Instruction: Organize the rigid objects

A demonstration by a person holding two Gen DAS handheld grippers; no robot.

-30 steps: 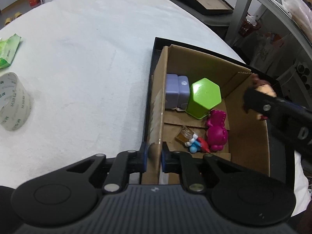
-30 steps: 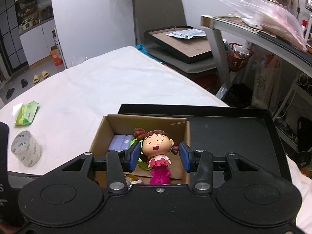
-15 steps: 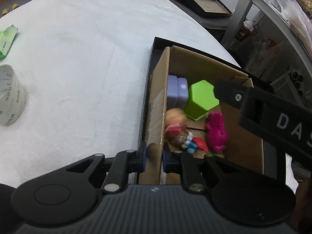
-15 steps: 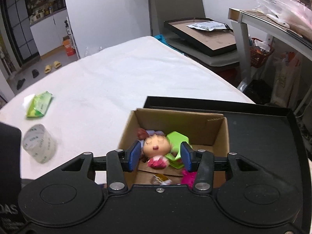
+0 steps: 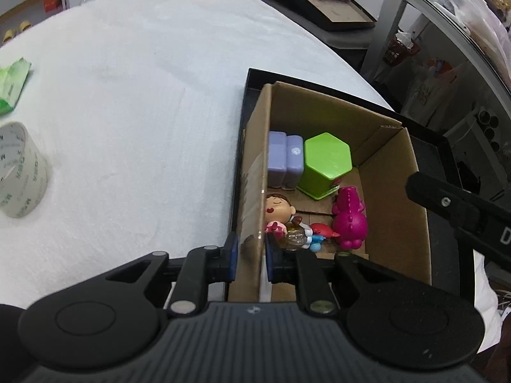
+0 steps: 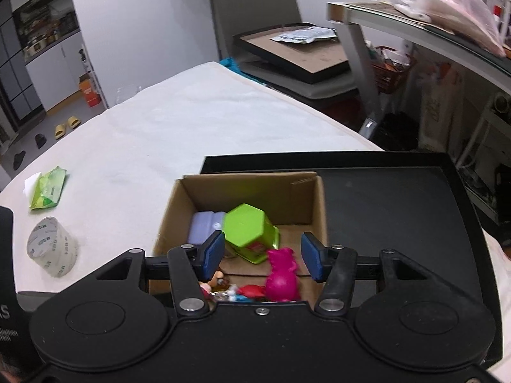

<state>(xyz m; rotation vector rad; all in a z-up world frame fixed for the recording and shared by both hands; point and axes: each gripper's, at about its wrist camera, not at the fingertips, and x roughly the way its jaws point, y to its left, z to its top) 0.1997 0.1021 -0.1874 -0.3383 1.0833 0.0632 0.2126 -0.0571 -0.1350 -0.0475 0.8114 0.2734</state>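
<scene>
Since the earlier frames, the doll figurine [image 5: 277,209] had left the right hand-held gripper [image 6: 262,257] and lay on its side inside the cardboard box [image 5: 391,188], against the box's left wall, face up with eyes closed. The right hand-held gripper's blue pads [image 6: 213,250] stood spread wide apart with nothing between them, hovering above the box.

The doll's feet rested on a small cluster of toys at the near end of the box: a clear round trinket [image 5: 295,239] and a small red and blue figure [image 5: 321,233]. Just beside them to the right stood a magenta dinosaur toy [image 5: 349,220]. Behind it sat a lime green hexagonal container [image 5: 325,164], and to its left, touching the box wall, a pair of lavender blocks [image 5: 284,159].

The left hand-held gripper [image 5: 250,253] was pinching the near end of the box's left wall, one blue pad outside and one inside the cardboard.

The box sat at the left edge of a black tray [image 6: 399,198], which rested on a worktop [image 5: 143,95] covered in white cloth. Well apart from the box, to the left, a roll of clear tape [image 5: 19,172] stood on the cloth, and farther back lay a green packet [image 5: 11,89]. In the right wrist view, a chair holding a second flat tray [image 6: 293,48] stood beyond the worktop.
</scene>
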